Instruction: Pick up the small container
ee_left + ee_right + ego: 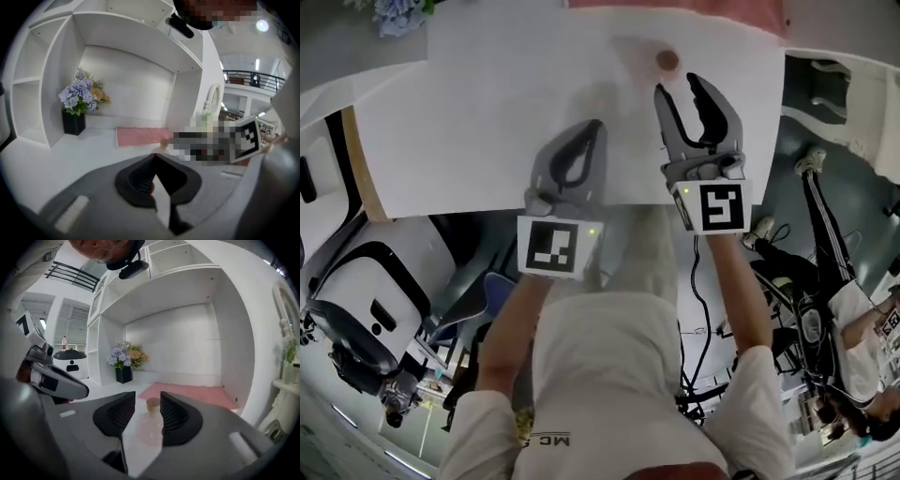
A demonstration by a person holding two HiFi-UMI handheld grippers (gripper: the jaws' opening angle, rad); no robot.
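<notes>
The small container (pixel 667 61) is a clear, pink-tinted flask with a cork stopper, standing upright on the white table (pixel 487 112). My right gripper (pixel 680 86) is open just short of it, its two dark fingers spread and nothing between the pads. In the right gripper view the container (pixel 150 425) stands straight ahead in the gap past the fingertips of that gripper (pixel 147 404). My left gripper (pixel 596 127) is shut and empty, lower and to the left. In the left gripper view its tips (pixel 154 157) meet, with the container (pixel 163 144) just beyond.
A pink mat (pixel 192 392) lies at the back of the table. A black vase of flowers (pixel 73 123) stands at the far left against the white shelf unit (pixel 42 84). Office chairs (pixel 366 300) and a person's legs (pixel 825 234) are off the table.
</notes>
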